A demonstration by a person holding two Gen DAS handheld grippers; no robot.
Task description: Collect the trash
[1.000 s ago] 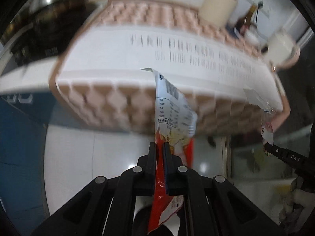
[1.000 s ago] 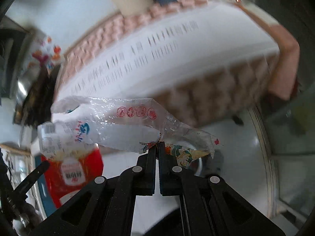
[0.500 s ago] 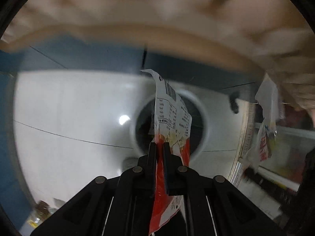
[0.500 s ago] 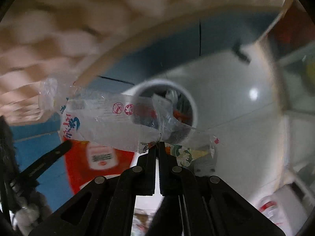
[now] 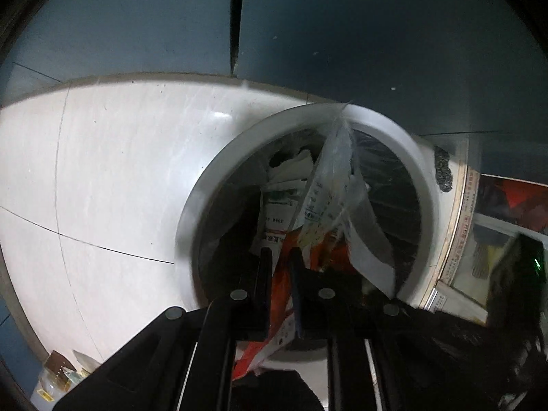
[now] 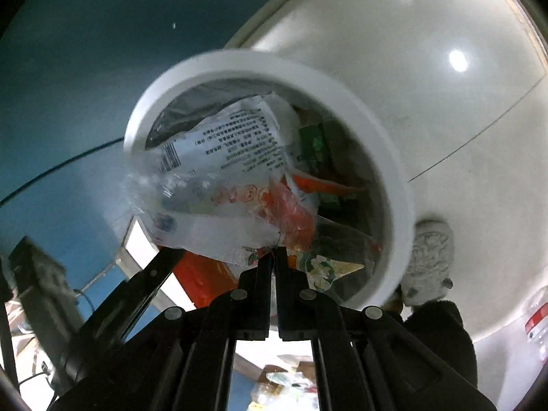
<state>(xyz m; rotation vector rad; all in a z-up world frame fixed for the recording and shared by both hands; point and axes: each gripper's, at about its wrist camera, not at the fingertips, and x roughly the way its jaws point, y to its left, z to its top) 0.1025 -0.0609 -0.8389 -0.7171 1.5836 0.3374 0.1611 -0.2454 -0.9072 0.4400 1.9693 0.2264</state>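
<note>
In the left wrist view, the left gripper (image 5: pixel 280 257) was seen above the white trash bin (image 5: pixel 191 212), with its fingers a little apart and the red and white snack wrapper (image 5: pixel 322 205) lying between them; whether the wrapper was really pinched could not be told. The upper part of the wrapper was blurred and stood over the mouth of the bin. Inside the bin, white printed papers (image 5: pixel 277 219) were seen on a dark liner. Only this view showed the white tiled floor (image 5: pixel 102 171) left of the bin, the blue cabinet fronts (image 5: pixel 342 34) behind the bin, and a small jar (image 5: pixel 54 380) on the floor near the lower left edge.

In the right wrist view, the right gripper (image 6: pixel 274 257) was seen with its fingers pressed together on an edge of the clear plastic bag (image 6: pixel 219 185), which was spread over the near left part of the bin's (image 6: pixel 376 130) opening. Black print, a barcode and red marks were seen on the bag. Only this view showed green (image 6: pixel 311 144) and orange packaging (image 6: pixel 318 185) deeper in the bin, a grey slipper (image 6: pixel 431 257) just right of the bin, and a plastic bottle (image 6: pixel 537 322) further right of it.
</note>
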